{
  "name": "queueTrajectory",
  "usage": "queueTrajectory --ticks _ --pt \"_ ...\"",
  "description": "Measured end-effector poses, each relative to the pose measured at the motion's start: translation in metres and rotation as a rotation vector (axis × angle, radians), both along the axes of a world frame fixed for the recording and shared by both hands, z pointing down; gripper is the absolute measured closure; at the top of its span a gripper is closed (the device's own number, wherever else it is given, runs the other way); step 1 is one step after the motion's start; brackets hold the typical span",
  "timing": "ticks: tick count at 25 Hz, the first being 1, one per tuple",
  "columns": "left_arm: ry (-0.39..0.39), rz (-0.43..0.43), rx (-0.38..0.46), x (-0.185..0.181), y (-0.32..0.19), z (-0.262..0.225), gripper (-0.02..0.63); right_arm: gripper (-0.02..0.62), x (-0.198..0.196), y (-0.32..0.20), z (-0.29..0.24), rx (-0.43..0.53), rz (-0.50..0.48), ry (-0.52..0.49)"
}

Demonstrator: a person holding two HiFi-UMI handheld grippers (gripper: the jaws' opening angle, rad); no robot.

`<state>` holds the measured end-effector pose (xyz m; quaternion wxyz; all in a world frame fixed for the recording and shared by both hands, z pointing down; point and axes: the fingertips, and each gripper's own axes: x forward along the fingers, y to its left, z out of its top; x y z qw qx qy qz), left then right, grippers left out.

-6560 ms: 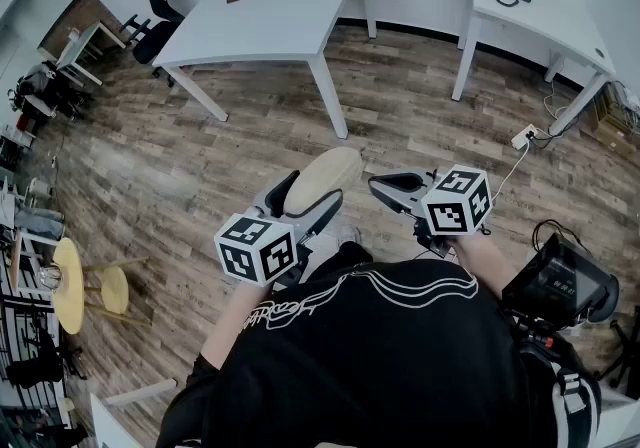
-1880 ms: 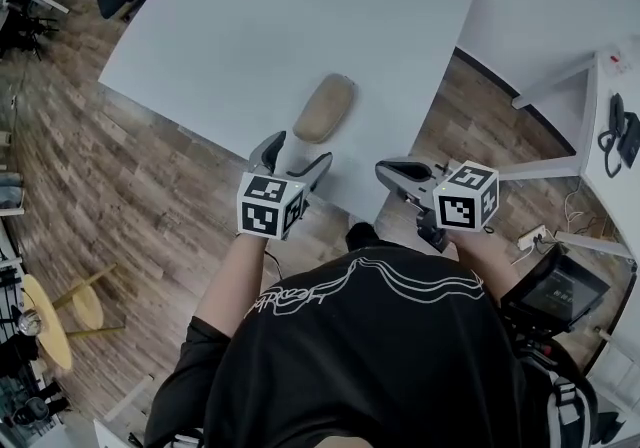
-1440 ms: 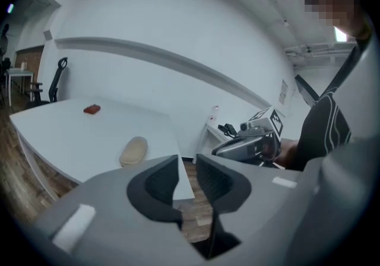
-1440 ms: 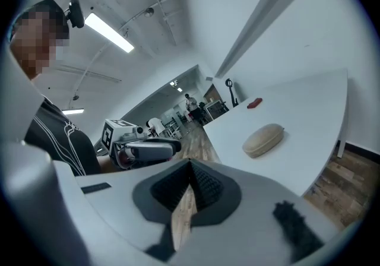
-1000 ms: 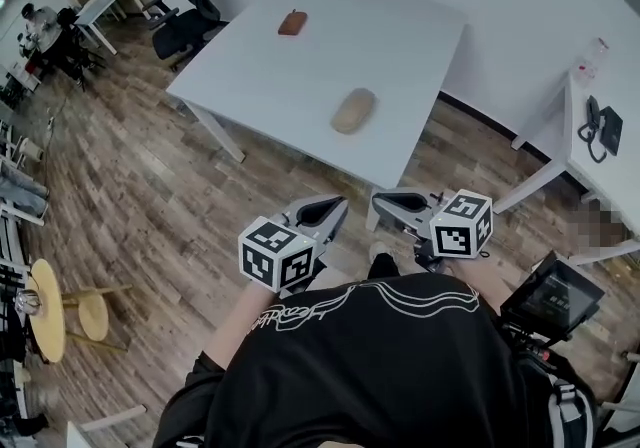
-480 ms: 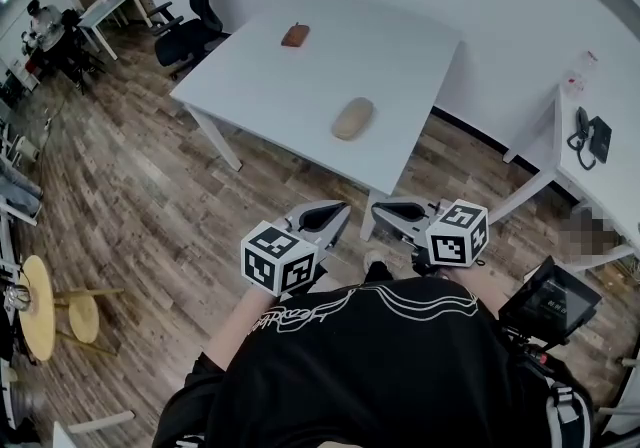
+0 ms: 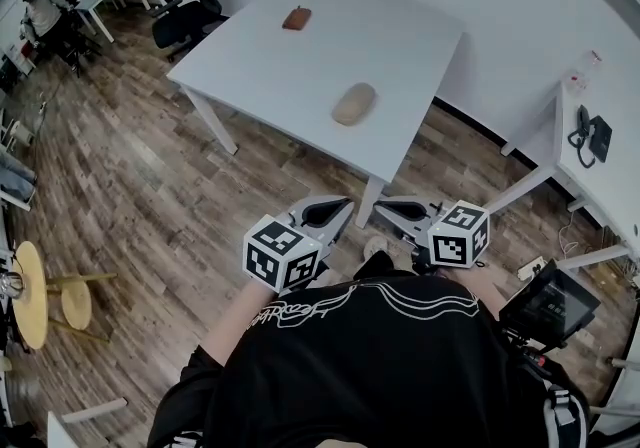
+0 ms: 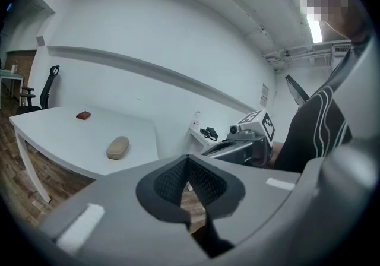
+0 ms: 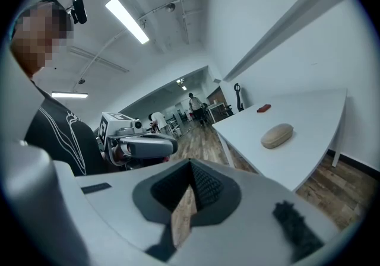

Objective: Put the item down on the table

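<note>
The tan, rounded oblong case (image 7: 354,103) lies flat on the white bench (image 7: 300,66), near its front edge toward the right corner; probably light, stiff and smooth-shelled, best pinched across its narrow middle; left tongs (image 7: 335,204) and right tongs (image 7: 385,206) are clenched on nothing, well apart from the bench.

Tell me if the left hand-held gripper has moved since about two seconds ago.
Yes. The left hand-held gripper backed off the white table: then at its near edge, now over floor.
</note>
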<state>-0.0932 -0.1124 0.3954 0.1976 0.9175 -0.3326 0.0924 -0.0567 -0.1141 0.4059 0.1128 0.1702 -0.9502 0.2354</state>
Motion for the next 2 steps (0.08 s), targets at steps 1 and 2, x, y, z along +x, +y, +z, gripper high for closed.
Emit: queueTrajectory --ticks 1,2 --pt "-0.002 0.002 -0.003 0.0004 0.0005 0.0015 0.600 0.591 -0.0002 0.0001 0.0006 -0.001 0.001 -0.001" --pt "-0.004 0.004 -0.007 0.0008 0.0009 0.0030 0.600 0.591 -0.0004 0.0000 0.0010 -0.001 0.001 -0.003"
